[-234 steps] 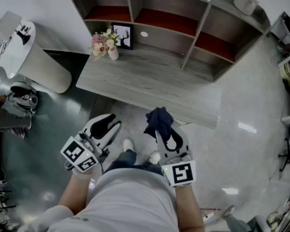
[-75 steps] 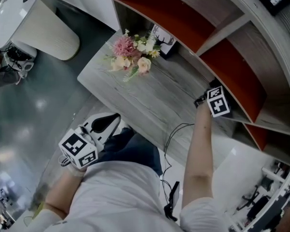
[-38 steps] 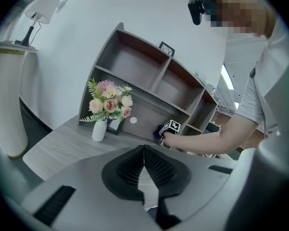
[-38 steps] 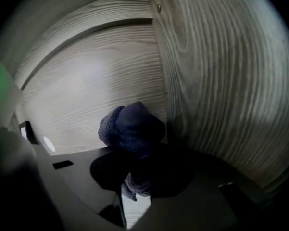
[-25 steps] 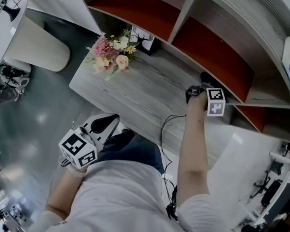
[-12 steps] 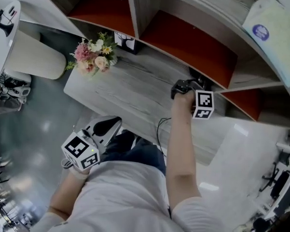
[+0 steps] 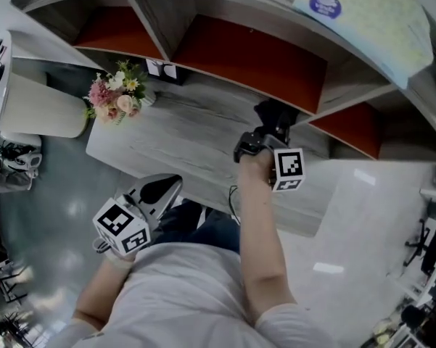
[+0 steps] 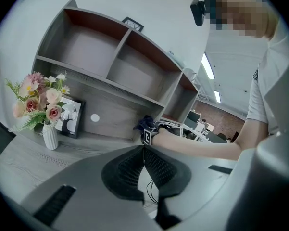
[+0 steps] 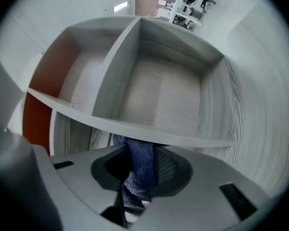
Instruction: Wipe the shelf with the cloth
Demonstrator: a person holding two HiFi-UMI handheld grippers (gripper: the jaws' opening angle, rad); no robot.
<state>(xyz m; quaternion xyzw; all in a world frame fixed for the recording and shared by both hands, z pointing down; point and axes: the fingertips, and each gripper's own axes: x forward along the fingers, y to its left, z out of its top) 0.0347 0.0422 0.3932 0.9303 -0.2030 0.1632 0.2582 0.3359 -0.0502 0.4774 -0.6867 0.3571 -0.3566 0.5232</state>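
Note:
My right gripper (image 7: 267,125) is shut on a dark blue cloth (image 9: 139,167), which also shows as a dark bunch (image 7: 276,114) at the gripper's tip in the head view. The cloth is held against the grey wooden desk surface (image 7: 196,140) just under the front edge of the shelf (image 7: 290,100) with the red back panel. In the right gripper view the shelf's grey compartments (image 9: 154,81) fill the picture above the cloth. My left gripper (image 7: 154,192) hangs low by the person's body, its jaws together and empty (image 8: 144,165).
A white vase of pink flowers (image 7: 116,96) and a small framed picture (image 7: 162,71) stand at the desk's left end. A pale package (image 7: 363,24) lies on top of the shelf unit. A black cable (image 7: 232,198) hangs over the desk's front edge.
The right gripper with the cloth has slid leftward along the desk under the shelf edge. The head view has swung, and the left gripper has stayed low.

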